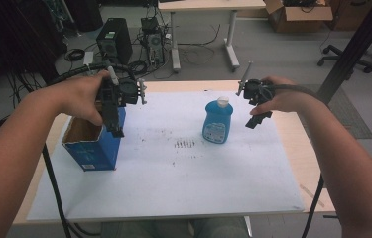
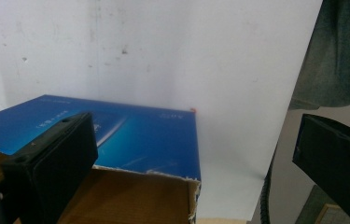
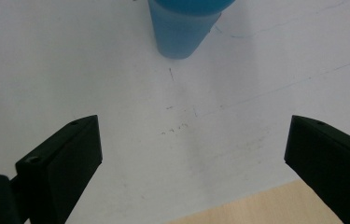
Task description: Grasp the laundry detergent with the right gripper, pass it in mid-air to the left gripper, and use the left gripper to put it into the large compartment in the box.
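Item: blue carton (image 1: 94, 146), open-topped, brown inside, torn along its upper rim. It stands on the white sheet (image 1: 173, 183) near the sheet's left edge, roughly midway between the far and near edges.

Item: left gripper (image 1: 116, 130), held by the person's left hand (image 1: 82, 96) above the carton's right-hand wall. Its jaws stand wide apart with nothing between them. In the left gripper view one jaw hangs over the carton's open mouth and the other lies out beyond the blue wall; whether either jaw touches the cardboard is hard to tell.

Item: blue bottle (image 1: 217, 120), pale cap, labelled front, upright on the sheet right of centre, toward the far edge.

Item: right gripper (image 1: 256, 119), held by the right hand (image 1: 282, 99), just right of the bottle and apart from it. Jaws spread wide, empty, over bare sheet close to the wooden table (image 1: 312, 168) at its right edge.

Item: dark scuff marks (image 1: 184, 144) on the sheet, near its centre.
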Available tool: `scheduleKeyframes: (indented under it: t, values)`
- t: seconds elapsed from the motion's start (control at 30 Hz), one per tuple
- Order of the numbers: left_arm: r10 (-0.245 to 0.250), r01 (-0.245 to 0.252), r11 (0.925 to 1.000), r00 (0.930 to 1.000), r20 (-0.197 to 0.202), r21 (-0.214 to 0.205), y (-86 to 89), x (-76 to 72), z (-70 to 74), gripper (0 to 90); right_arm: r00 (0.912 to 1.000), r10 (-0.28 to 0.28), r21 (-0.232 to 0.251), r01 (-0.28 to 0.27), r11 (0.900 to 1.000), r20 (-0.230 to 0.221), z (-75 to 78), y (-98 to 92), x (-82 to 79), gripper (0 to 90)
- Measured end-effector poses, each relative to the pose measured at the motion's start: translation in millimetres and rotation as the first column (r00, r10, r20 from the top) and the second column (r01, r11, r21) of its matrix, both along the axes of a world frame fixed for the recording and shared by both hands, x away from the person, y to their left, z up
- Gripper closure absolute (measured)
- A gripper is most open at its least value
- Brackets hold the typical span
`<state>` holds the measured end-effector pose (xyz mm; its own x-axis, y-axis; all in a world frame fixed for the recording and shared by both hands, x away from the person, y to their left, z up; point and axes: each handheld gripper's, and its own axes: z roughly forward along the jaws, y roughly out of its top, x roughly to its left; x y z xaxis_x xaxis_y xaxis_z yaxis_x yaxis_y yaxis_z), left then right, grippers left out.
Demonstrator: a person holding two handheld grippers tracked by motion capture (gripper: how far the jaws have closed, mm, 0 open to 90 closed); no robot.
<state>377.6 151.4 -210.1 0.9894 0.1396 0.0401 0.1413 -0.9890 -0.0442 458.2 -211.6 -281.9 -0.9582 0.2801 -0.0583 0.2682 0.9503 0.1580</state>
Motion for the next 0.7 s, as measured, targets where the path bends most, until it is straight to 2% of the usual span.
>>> scheduleKeyframes:
  t: [0.7]
  values:
    - [-0.006,0.006,1.0,1.0,-0.005,-0.005,2.1,-2.8,-2.7,0.2,1.0,-0.009,0.01,0.009,0.9999,0.001,-5.2,-2.0,-0.9,4.2]
